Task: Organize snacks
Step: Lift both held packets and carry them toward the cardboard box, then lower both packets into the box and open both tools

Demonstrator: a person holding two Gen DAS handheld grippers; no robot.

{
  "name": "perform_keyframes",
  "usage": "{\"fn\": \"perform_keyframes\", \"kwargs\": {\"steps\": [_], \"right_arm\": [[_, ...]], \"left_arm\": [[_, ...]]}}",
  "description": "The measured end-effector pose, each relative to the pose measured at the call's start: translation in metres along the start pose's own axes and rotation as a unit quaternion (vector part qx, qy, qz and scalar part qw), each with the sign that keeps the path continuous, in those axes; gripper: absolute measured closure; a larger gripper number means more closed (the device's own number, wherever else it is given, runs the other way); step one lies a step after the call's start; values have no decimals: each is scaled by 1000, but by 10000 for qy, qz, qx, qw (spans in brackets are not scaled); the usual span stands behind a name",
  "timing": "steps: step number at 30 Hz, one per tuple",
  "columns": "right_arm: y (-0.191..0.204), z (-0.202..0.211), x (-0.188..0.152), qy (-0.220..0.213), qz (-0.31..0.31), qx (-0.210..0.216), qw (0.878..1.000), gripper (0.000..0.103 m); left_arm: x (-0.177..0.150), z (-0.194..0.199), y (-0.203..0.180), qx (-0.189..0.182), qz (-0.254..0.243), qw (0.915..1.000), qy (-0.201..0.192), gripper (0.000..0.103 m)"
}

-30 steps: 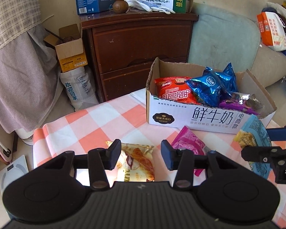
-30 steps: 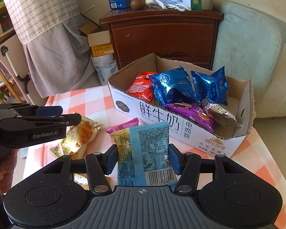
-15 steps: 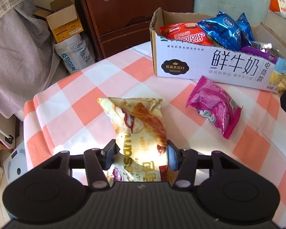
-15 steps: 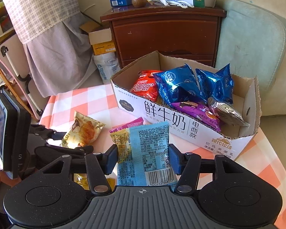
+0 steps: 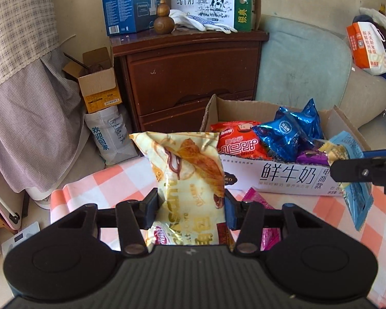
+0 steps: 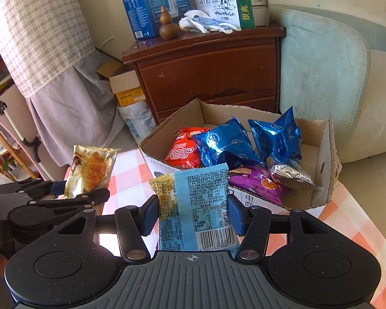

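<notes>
Snacks fill the cardboard box (image 6: 324,164) that sits on the checked bench (image 5: 95,180), in the middle right of both views. Behind it, in the upper half of the frames, stand a brown wooden cabinet (image 5: 193,77) and a pale green cushion (image 6: 321,72); a blue carton (image 5: 128,2) and a white milk carton (image 5: 208,0) rest on the cabinet top.

Inside the box lie a red packet (image 6: 185,154) at the left, two shiny blue packets (image 6: 224,144) in the middle, a purple packet (image 6: 257,182) toward the near wall and a silver packet (image 6: 290,175) at the right.

The left claw (image 5: 190,206), at the lower centre of its view, is clenched on a yellow croissant packet (image 5: 190,170), which stands upright between the fingers and is raised off the bench, left of the box. The right claw (image 6: 193,216) is clenched on a light blue packet (image 6: 200,203), barcode side toward the camera, held upright in front of the box's near wall. In the left view this blue packet shows at the right edge, by the box's right corner.

A pink packet (image 5: 257,200) lies on the bench just in front of the box, mostly hidden behind the left claw's right finger.
</notes>
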State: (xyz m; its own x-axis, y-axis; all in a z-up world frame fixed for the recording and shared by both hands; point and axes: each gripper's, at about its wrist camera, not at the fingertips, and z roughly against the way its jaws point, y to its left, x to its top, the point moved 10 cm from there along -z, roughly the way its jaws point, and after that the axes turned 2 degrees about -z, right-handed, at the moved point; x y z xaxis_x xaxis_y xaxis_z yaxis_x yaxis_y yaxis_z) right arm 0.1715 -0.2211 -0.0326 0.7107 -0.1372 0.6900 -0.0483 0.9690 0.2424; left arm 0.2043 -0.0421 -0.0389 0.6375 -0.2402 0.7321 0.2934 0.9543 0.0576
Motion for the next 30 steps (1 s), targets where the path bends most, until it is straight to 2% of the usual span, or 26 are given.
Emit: {"fn": "perform_keyframes", "kwargs": {"steps": [7,12,15,20,30], "right_arm": [[-17,16,35,-603,-370,-40,9975,48],[-37,23,57,-984,-675,-295,9924,48],[-48,21,65,-1122,-907,-393,9888,48],[-61,12,73,-1203,-1020,-620,9855,48],[-84,-14,74,-1143,-1515,-825,9784,48]], "left_arm": [[40,11,-9,-49,-24,9989,-464,54],[67,3,-10,-8,21,9978,-659,54],[79,-10,-12,25,95,9979,-648,54],[89,-31,-18,-29,240,9982,-540,54],[110,-68,-39,-149,107,9987,-470,54]]}}
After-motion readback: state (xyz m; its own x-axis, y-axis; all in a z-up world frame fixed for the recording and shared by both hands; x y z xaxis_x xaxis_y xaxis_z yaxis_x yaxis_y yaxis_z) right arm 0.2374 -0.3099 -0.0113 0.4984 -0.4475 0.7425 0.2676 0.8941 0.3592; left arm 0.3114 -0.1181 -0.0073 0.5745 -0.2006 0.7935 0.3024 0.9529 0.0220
